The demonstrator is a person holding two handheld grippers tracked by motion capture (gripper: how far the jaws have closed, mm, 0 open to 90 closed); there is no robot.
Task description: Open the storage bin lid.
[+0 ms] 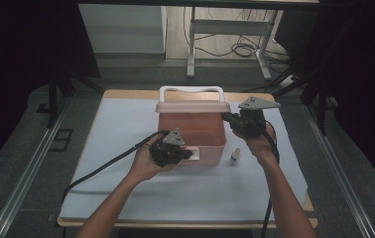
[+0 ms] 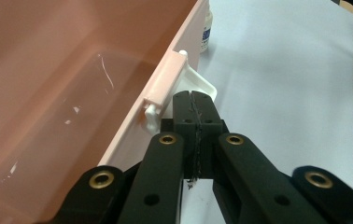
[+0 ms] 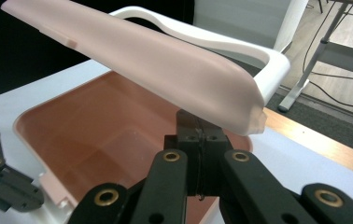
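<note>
White table sheet [image 1: 126,148] bears an open pink box [image 1: 191,130], small bottle [image 1: 234,157] beside; both claws closed, empty.

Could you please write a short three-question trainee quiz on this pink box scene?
1. True or false: the lid of the pink box lies flat and shut.
2. The small bottle stands: A) inside the box, B) on the white mat beside it, C) on the lid.
3. Which gripper's closed jaws sit under the lid's edge?

Key: 1 false, the lid is raised; 2 B; 3 the right gripper, while the left gripper is at the latch.
</note>
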